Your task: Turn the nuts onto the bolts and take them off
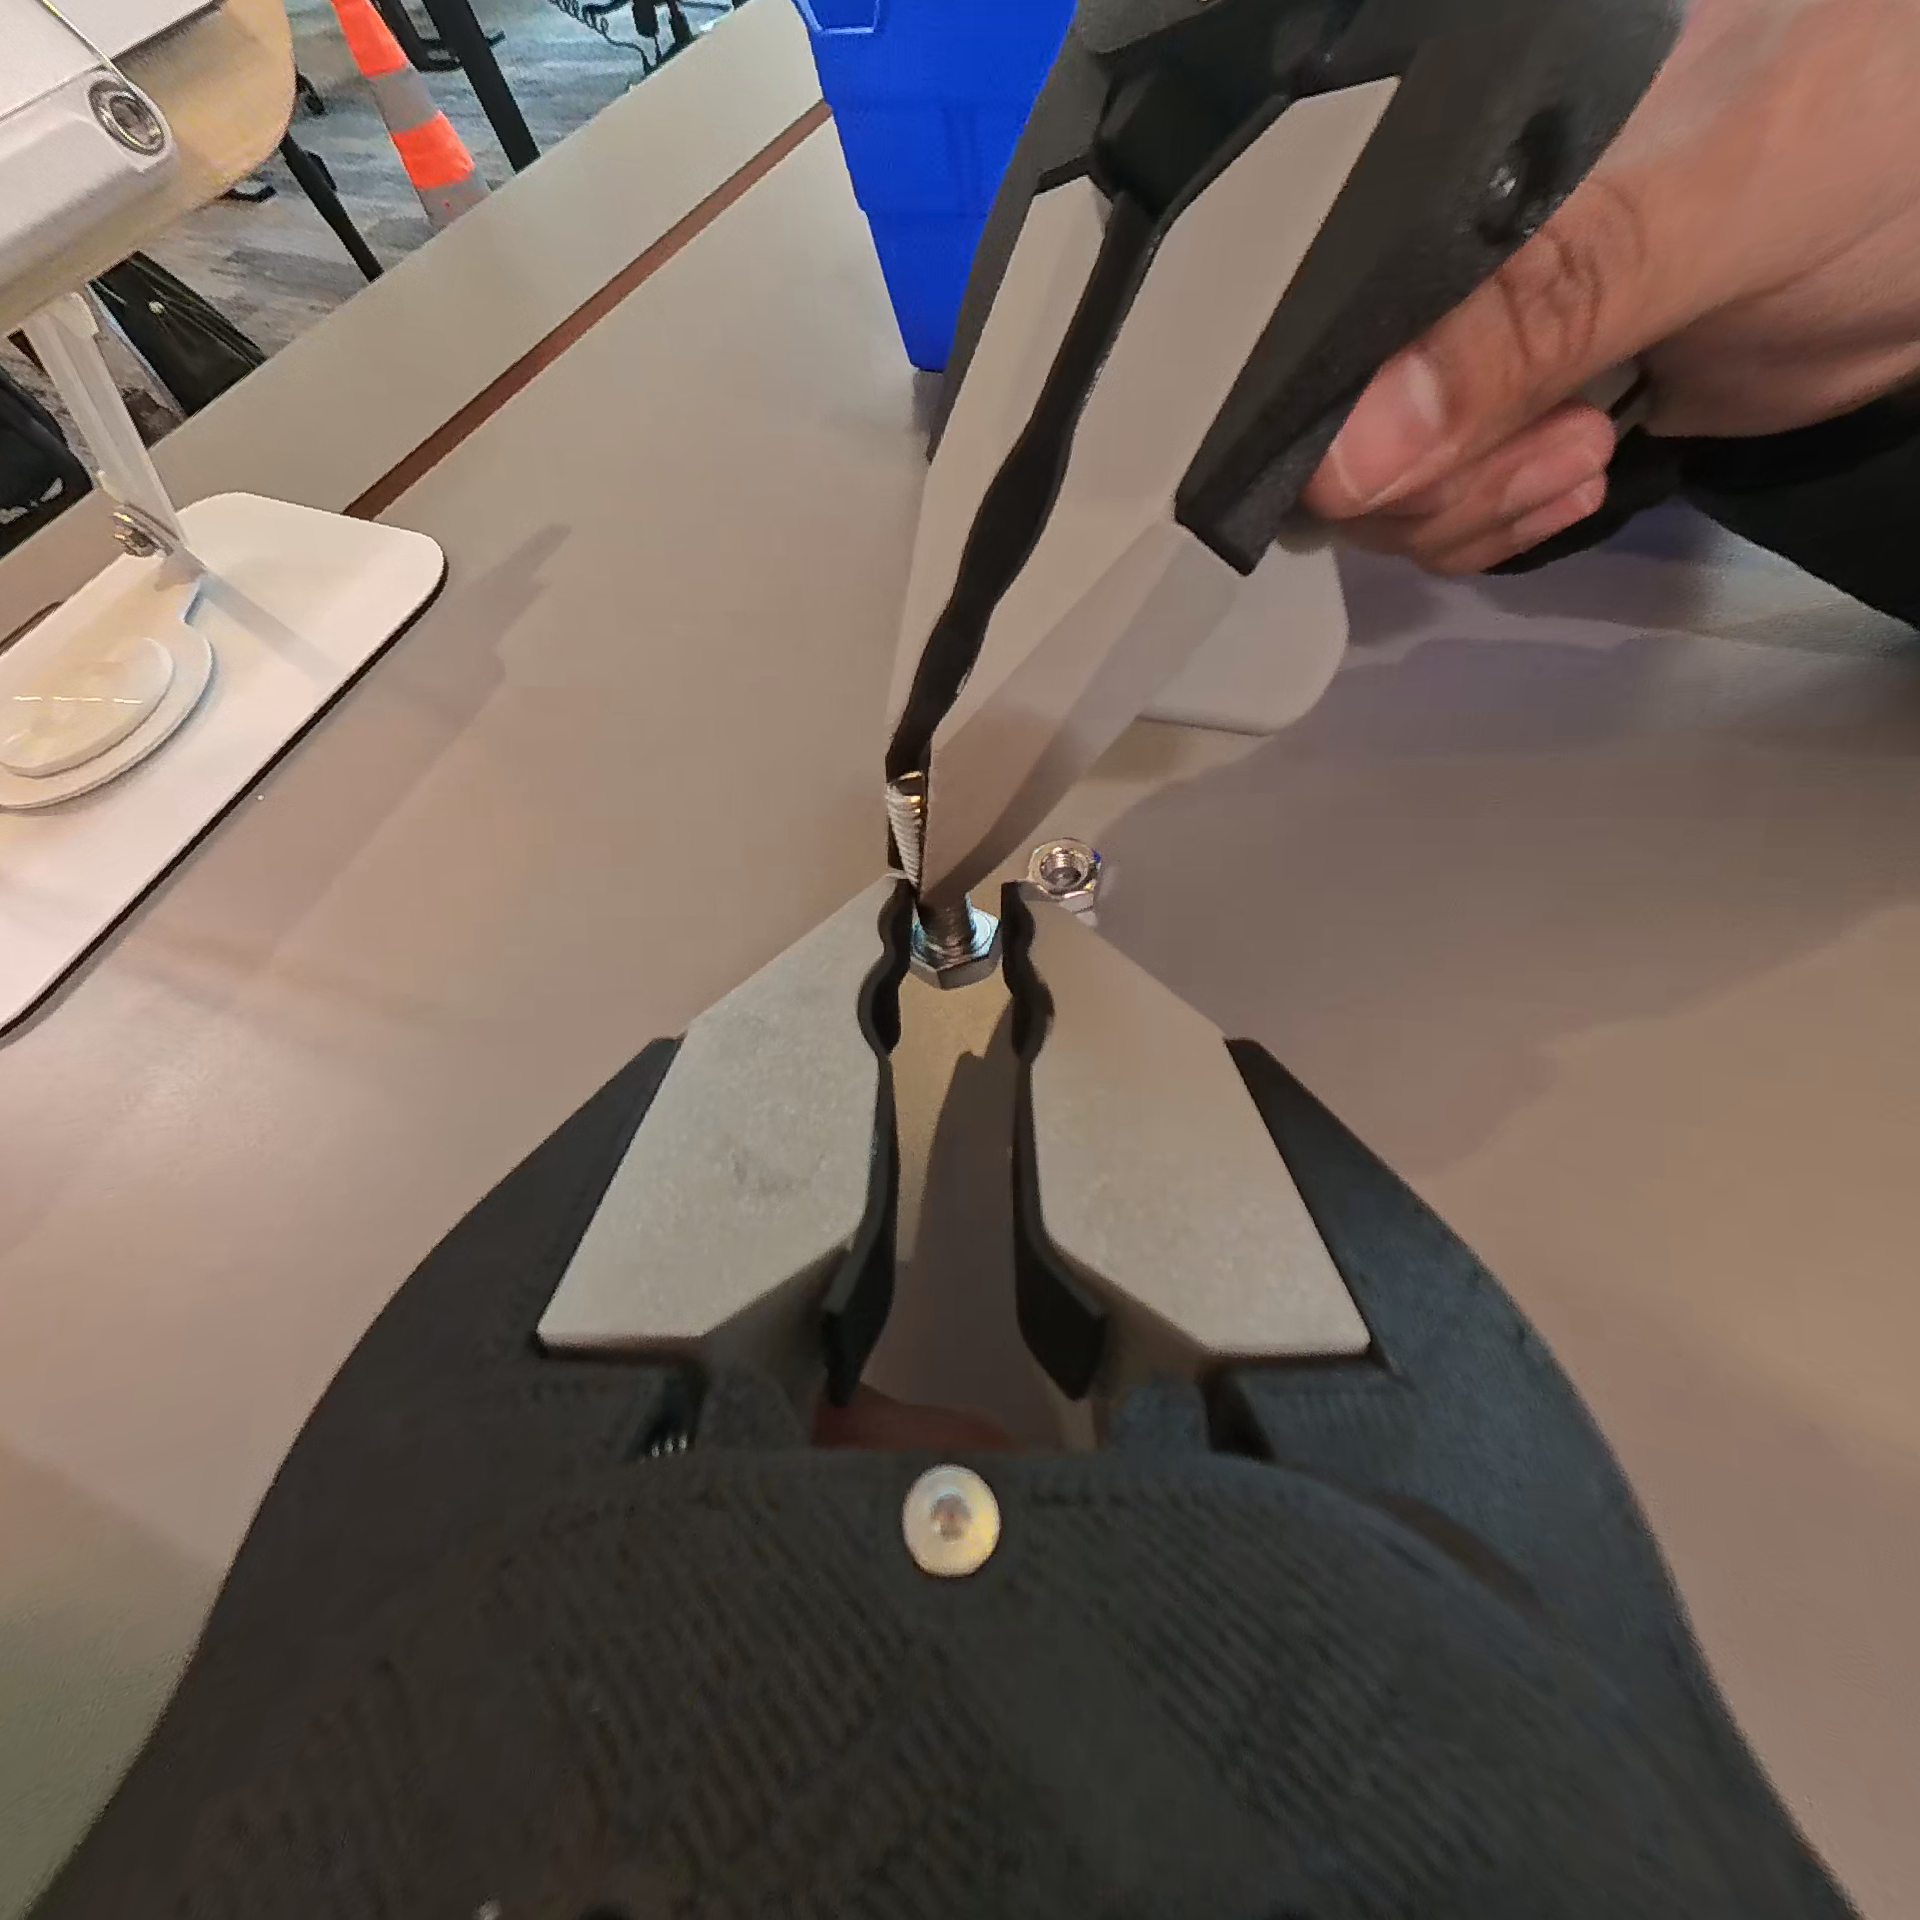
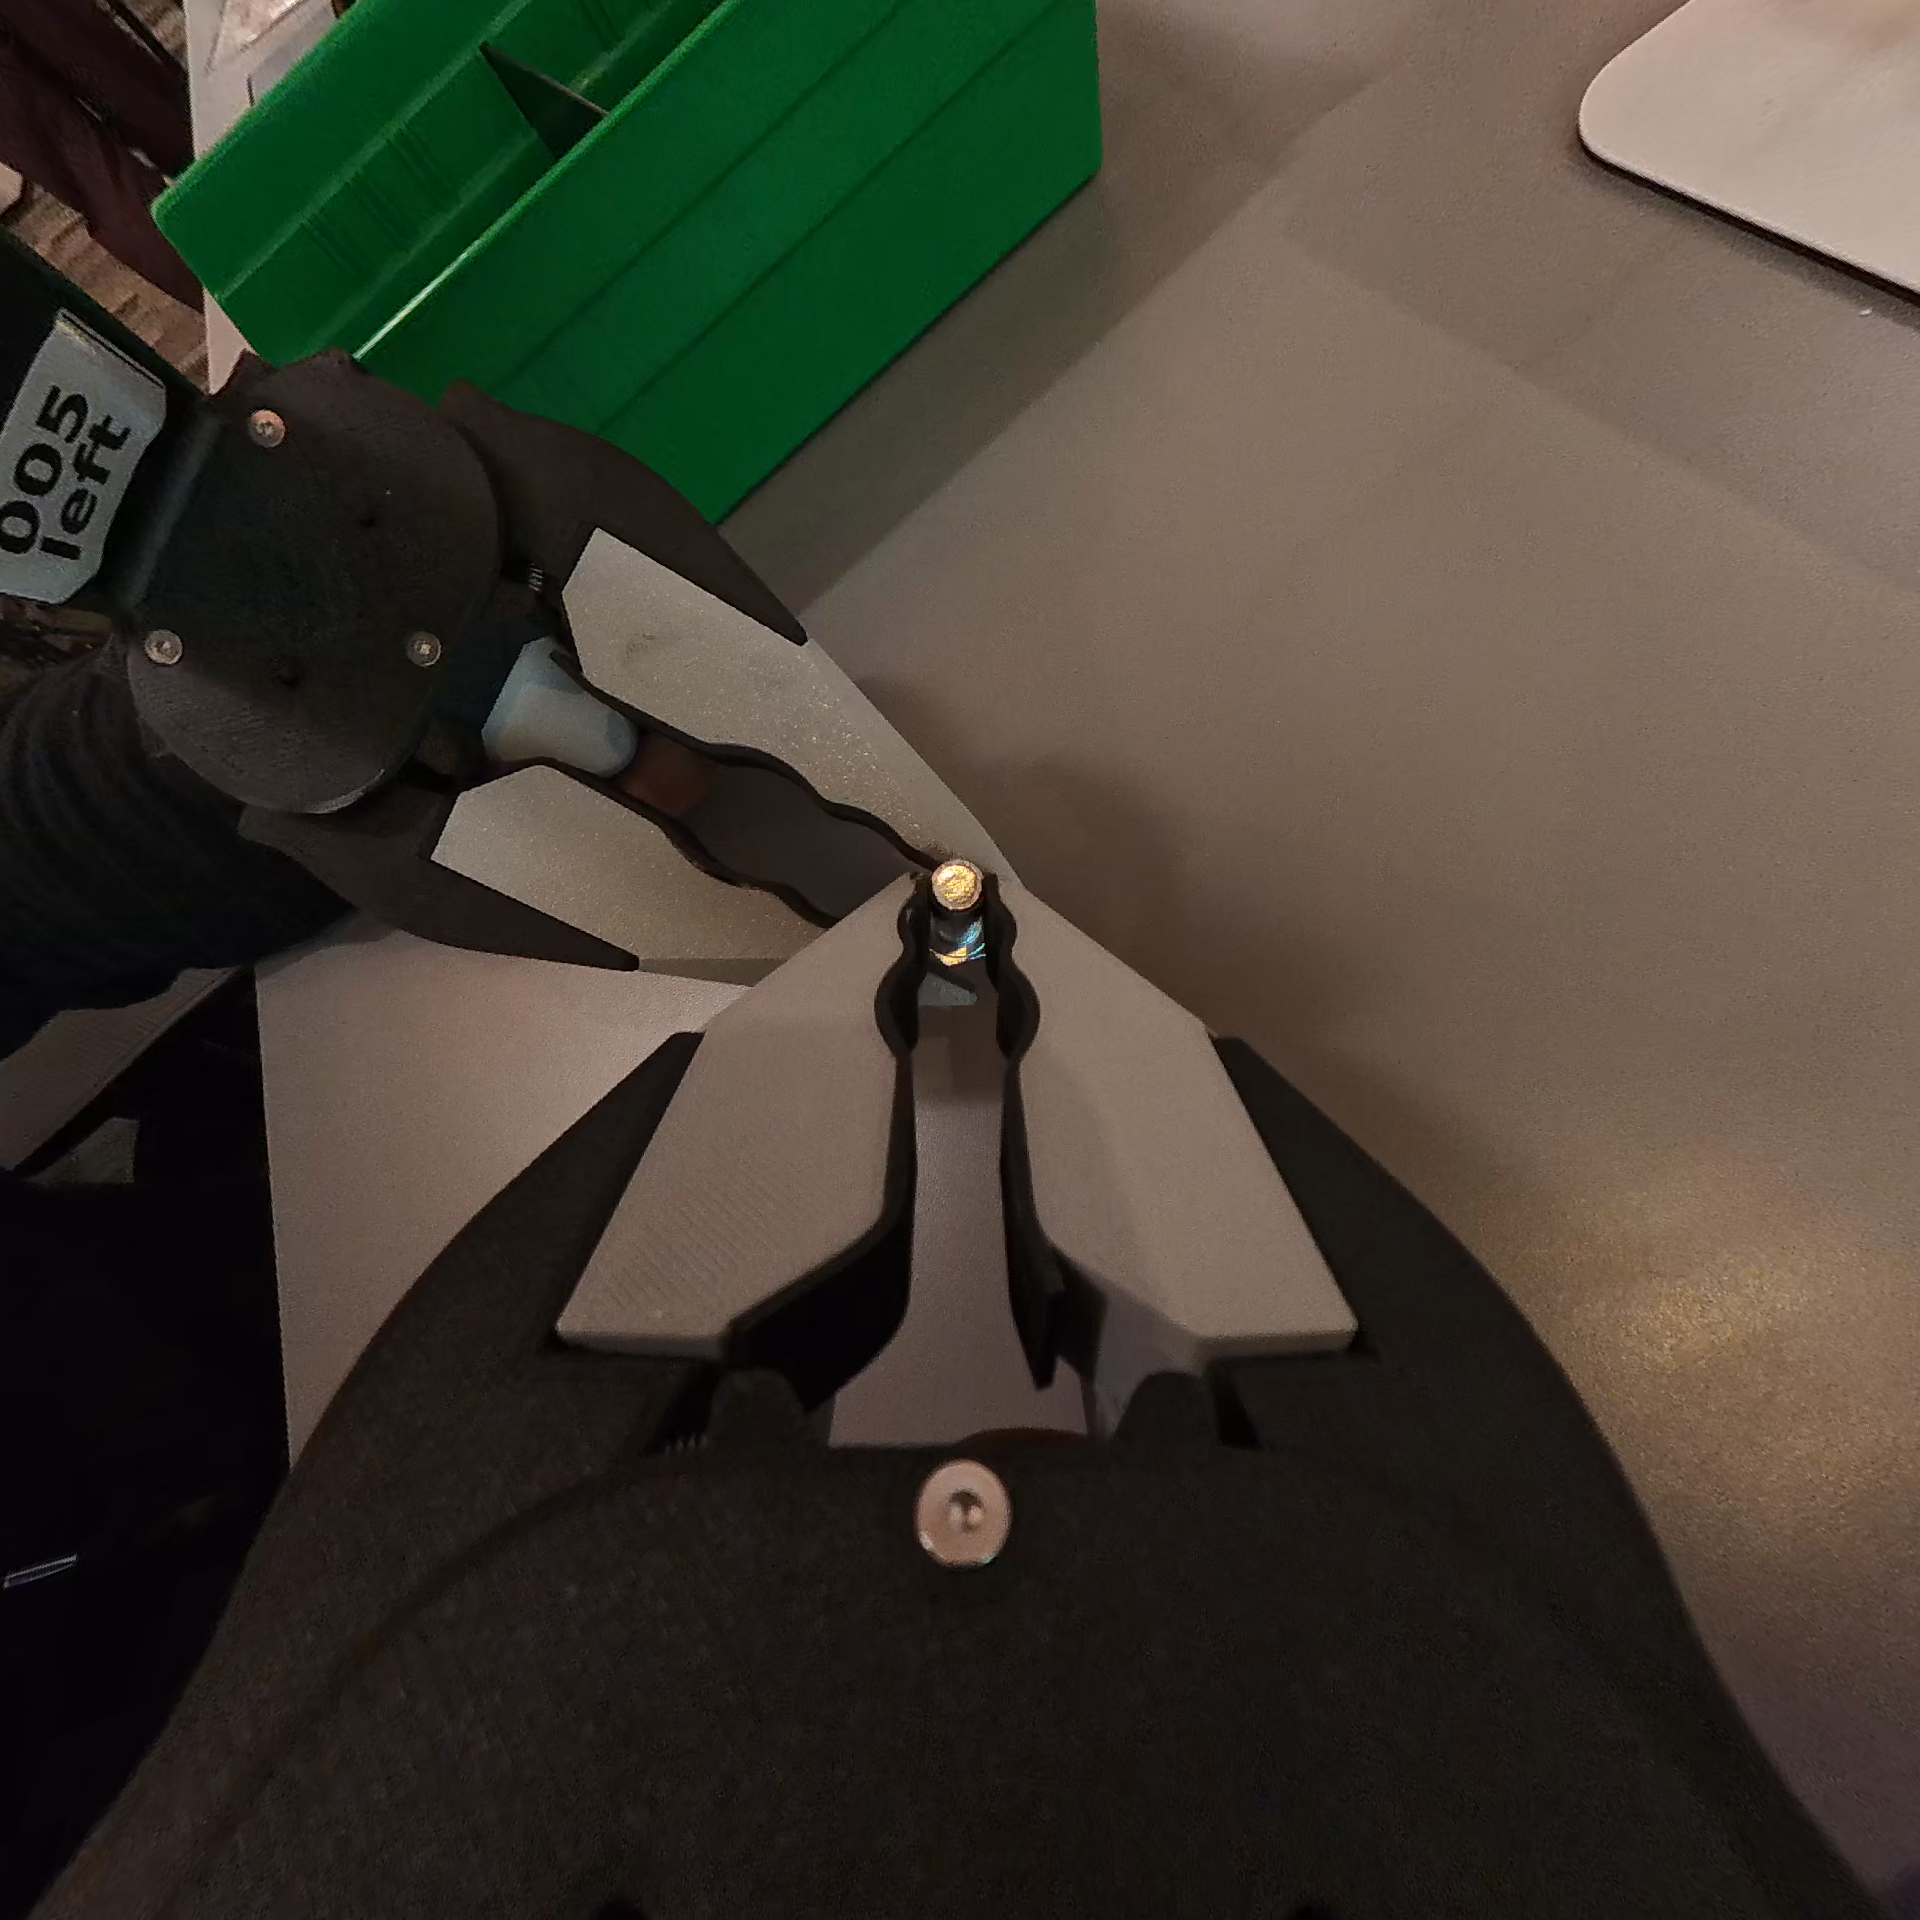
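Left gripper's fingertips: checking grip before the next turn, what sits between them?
The nut on the bolt, seen in the left wrist view; whether the fingertips touch it is unclear.

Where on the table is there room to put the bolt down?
Bare table lies right of the green bin, below the white board. It is crowded where both hand-held grippers meet at the bolt, with a loose nut beside them.

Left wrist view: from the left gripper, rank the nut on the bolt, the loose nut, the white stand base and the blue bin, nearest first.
1. The nut on the bolt, between the left gripper jaws.
2. The loose nut, just past the right fingertip, on the table.
3. The white stand base, far off to the left.
4. The blue bin, at the back, behind the right gripper.
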The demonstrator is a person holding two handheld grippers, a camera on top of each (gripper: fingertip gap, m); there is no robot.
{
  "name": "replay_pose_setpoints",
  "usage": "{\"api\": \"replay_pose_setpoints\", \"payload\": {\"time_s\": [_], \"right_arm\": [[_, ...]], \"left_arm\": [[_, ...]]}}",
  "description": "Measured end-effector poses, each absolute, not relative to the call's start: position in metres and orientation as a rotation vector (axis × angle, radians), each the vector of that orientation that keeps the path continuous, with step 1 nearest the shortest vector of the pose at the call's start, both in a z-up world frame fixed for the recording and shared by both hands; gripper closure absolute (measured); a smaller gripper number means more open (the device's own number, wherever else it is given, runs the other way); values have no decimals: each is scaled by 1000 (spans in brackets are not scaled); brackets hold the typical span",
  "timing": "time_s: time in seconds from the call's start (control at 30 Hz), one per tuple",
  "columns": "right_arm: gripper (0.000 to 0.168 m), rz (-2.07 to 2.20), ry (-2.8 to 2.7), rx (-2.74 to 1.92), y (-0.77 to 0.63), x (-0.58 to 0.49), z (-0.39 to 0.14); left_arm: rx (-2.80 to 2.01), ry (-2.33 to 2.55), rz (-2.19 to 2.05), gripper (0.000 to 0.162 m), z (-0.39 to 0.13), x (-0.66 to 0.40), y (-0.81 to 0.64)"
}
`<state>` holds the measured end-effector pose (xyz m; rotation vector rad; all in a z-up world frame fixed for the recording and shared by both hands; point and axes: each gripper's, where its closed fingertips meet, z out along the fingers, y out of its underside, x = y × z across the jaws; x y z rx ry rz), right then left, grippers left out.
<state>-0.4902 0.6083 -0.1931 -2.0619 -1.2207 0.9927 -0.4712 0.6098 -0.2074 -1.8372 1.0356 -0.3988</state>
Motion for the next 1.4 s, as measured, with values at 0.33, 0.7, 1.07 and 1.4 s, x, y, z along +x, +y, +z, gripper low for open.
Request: {"api": "replay_pose_setpoints", "payload": {"time_s": [0.33, 0.7, 1.07, 1.4], "right_arm": [[161, 1019, -1213, -2067, 609, -488, -192], [161, 1017, -1219, -2073, 608, -488, -194], [146, 960, -1186, -2025, 619, -483, -185], [140, 819, -1288, -2075, 617, -458, -189]], "left_arm": [[-1840, 1022, -438, 149, -206, -472, 610], [-1837, 1018, -431, 154, -206, -472, 611], [-1857, 951, -595, 155, -203, -472, 611], [-1842, 792, -809, 155, -190, -486, 620]]}}
